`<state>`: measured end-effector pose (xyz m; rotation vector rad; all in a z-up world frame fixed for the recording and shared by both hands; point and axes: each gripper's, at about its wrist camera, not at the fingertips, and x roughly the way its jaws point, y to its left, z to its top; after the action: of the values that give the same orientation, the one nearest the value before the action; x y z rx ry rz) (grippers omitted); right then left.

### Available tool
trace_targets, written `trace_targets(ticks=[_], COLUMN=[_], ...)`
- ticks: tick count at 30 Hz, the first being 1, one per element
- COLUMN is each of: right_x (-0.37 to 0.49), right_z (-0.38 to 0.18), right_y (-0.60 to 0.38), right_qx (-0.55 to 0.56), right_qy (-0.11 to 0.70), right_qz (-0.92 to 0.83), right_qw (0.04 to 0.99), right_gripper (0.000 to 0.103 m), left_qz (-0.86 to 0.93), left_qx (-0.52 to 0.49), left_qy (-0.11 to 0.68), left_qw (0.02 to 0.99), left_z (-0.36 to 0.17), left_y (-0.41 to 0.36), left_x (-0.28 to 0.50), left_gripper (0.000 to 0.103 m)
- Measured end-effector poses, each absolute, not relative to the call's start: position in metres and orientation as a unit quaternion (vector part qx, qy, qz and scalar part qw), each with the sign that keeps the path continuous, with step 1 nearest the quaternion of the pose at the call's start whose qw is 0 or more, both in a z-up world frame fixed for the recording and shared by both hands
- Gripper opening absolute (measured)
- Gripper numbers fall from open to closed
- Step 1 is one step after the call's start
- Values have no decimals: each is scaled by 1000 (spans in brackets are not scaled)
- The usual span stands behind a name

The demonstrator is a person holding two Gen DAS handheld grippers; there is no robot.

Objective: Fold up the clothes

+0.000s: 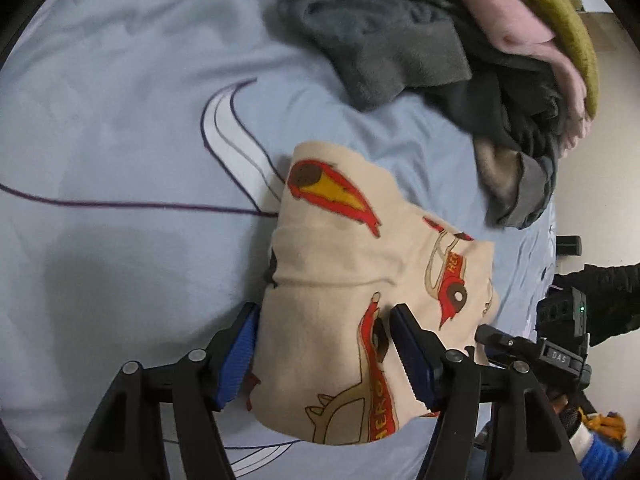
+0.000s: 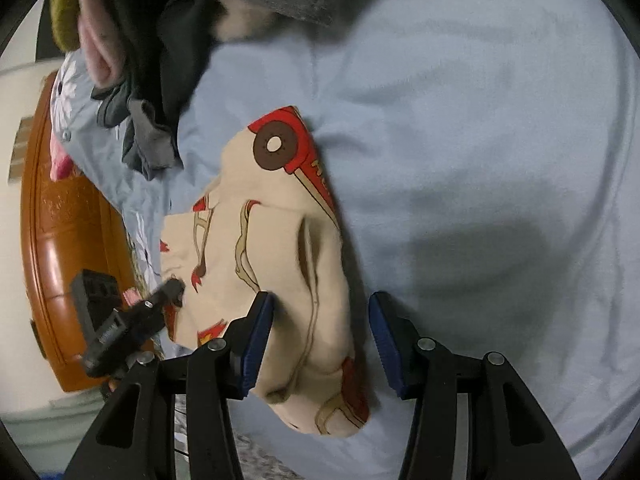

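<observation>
**Lying folded on the bed, cream garment between two spread tools**

Resting on the pale blue bedsheet [image 1: 120,80], a cream garment [image 1: 360,264] printed with red cars and flames, folded into a compact bundle with several creases across it. Straddling its near end, the left tool [image 1: 324,344]: jaws apart, left blue pad just beside the cloth's edge, right pad lying against the printed top, nothing pinched. Seen at the right edge of the left wrist view, the right tool [image 1: 532,344], black, close to the garment's right side. From the right wrist view, same garment [image 2: 280,248] bunched and rounded near the camera, with the right tool [image 2: 322,344] spread wide around its near end, left pad touching the fabric, right pad clear over bare sheet; released, not gripping. At far side, heaped clothes [image 1: 460,52] in grey, dark, pink and olive, apart from the garment. At left in the right wrist view, an orange-brown wooden bed frame [image 2: 60,240] along the mattress edge.
</observation>
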<state>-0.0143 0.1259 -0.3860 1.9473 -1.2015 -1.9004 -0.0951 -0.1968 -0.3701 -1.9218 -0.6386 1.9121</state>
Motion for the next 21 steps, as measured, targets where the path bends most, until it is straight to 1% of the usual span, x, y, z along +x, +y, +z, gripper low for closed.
trace_targets(ticks=[2, 3, 4, 5, 7, 10, 13, 16, 18, 21], right_x=[-15, -16, -17, -17, -18, -21, -30, -44, -50, -69], right_z=[-384, -382, -378, -374, -360, -334, -306, -288, -285, -291], right_y=[125, 125, 125, 124, 121, 112, 95, 60, 31, -37], right_qx=[646, 645, 644, 641, 633, 625, 626, 628, 632, 643], right_qy=[-422, -426, -426, -427, -431, -423, -398, -380, -371, -360], right_qz=[-630, -629, -631, -633, -638, -649, -662, -666, -662, -645], right_qw=[83, 80, 77, 76, 79, 89, 107, 136, 159, 202], right_gripper=[38, 32, 22, 19, 17, 16, 16, 16, 16, 16], left_qz=[675, 676, 680, 684, 688, 689, 689, 699, 710, 732], left_qx=[-676, -674, -671, -669, -662, -652, -641, -625, -615, -608], left_qy=[-240, -247, -246, -245, -251, -272, -294, -306, -305, -276], left_qw=[172, 166, 162, 159, 156, 159, 168, 166, 157, 133], left_z=[-373, -372, -370, -368, -364, -358, -345, -327, -312, -292], left_y=[-200, -201, -201, -201, -205, -216, -235, -271, -310, -380], left_x=[-94, -91, -90, -88, -84, -79, -73, -68, -64, -59], left_gripper=[63, 57, 50, 47, 38, 29, 28, 28, 28, 27])
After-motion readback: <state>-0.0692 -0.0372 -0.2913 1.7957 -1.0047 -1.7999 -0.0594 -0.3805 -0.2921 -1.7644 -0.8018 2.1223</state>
